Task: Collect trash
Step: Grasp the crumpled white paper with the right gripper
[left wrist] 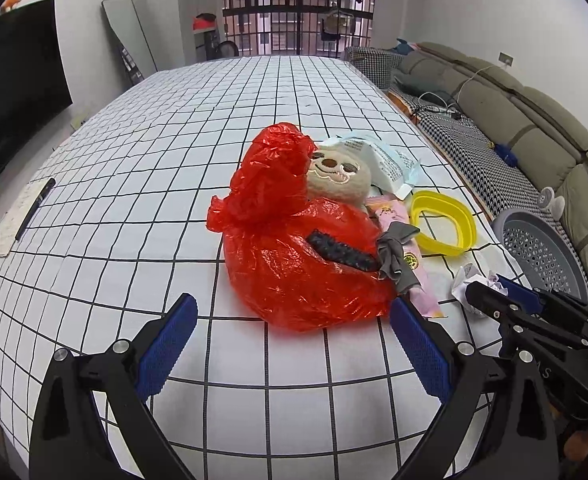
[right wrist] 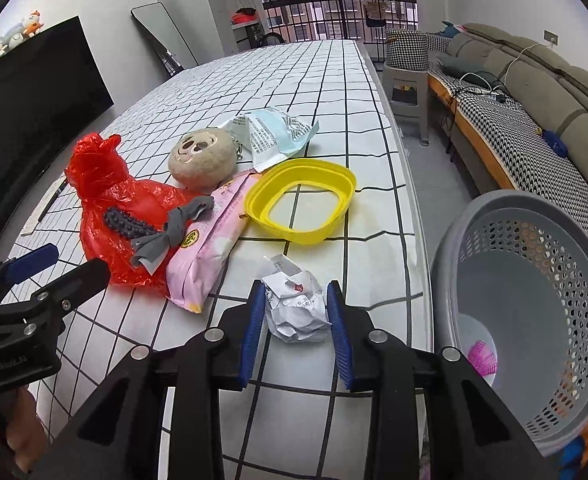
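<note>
A crumpled white paper ball (right wrist: 297, 307) lies near the table's right edge, and my right gripper (right wrist: 295, 300) is shut on it; both blue pads touch its sides. The paper ball also shows in the left wrist view (left wrist: 469, 285). A red plastic bag (left wrist: 294, 248) lies in the middle of the checked tablecloth, straight ahead of my left gripper (left wrist: 294, 312), which is open and empty. A pink wrapper (right wrist: 210, 240), a pale blue-white packet (right wrist: 272, 132) and a grey rag (right wrist: 174, 232) lie beside the bag. A grey perforated basket (right wrist: 525, 312) stands off the table's right edge.
A plush sloth head (right wrist: 202, 160) and a yellow collapsible bowl (right wrist: 305, 200) sit among the litter. A dark studded roller (right wrist: 128, 222) rests on the bag. A notepad with a pen (left wrist: 18, 216) lies at the left. A sofa (left wrist: 533, 120) runs along the right.
</note>
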`<state>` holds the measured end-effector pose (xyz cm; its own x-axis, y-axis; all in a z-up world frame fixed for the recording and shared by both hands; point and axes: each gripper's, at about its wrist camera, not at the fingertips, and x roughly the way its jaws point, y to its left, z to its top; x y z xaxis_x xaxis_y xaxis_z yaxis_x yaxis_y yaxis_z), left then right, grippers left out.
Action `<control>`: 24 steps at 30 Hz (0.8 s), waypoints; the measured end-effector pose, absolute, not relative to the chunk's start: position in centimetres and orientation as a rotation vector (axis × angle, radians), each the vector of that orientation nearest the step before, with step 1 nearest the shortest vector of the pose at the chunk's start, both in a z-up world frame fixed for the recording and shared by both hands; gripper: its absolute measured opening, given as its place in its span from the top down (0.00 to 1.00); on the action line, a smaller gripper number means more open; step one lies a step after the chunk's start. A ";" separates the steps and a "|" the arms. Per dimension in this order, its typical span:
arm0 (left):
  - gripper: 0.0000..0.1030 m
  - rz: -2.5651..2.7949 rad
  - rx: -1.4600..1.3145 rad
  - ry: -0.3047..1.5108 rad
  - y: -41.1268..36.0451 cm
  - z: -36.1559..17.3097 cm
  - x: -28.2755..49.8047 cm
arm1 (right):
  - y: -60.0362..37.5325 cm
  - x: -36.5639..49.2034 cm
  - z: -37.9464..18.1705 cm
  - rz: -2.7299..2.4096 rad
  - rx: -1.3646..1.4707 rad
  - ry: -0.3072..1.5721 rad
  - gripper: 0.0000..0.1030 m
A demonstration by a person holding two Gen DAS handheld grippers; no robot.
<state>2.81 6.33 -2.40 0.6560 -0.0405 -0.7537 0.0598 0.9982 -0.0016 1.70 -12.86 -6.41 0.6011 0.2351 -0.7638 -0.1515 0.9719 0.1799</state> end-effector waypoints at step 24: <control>0.08 -0.082 0.048 0.847 4.1 -1.9 2.8 | -13.8 0.5 -5.5 0.221 0.102 0.856 0.71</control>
